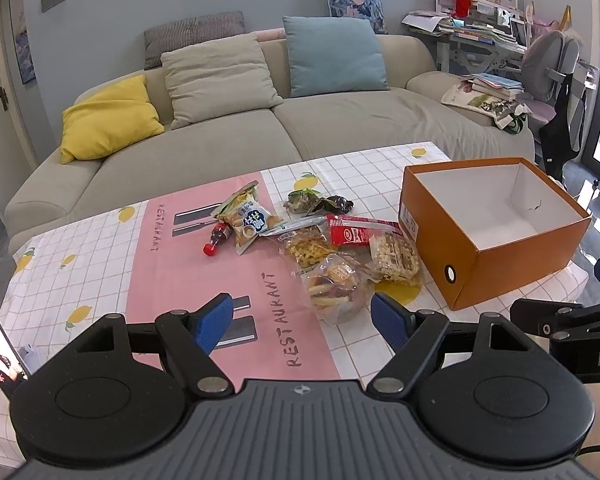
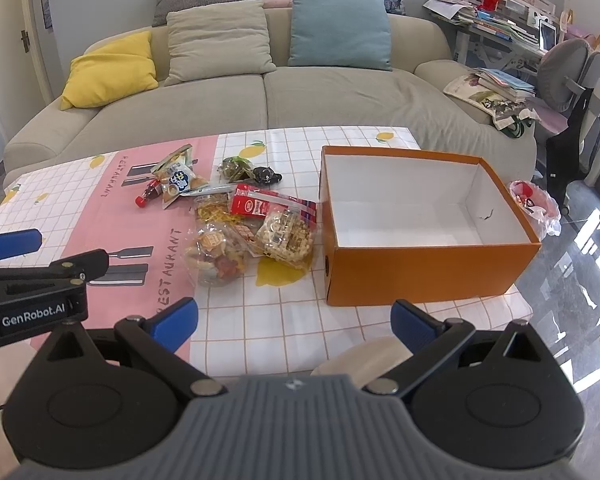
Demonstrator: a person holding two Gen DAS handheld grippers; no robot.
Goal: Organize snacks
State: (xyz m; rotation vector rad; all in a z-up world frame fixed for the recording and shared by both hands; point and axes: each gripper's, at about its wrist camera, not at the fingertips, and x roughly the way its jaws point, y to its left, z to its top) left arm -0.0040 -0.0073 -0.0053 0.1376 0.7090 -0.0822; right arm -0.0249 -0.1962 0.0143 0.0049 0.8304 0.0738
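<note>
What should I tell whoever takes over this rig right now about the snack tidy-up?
Left claw: open, holding nothing, hovering over the near side of the table.
Right claw: open, holding nothing, near the table's front edge.
Orange box: on the right of the table, lid off, no snacks inside.
Snacks: all loose in a pile left of the box, including the red packet, the blue and white bag, the small red-capped bottle and the clear bag of mixed snacks.
Done: nothing packed.
Left: probably move every snack into the box.
</note>
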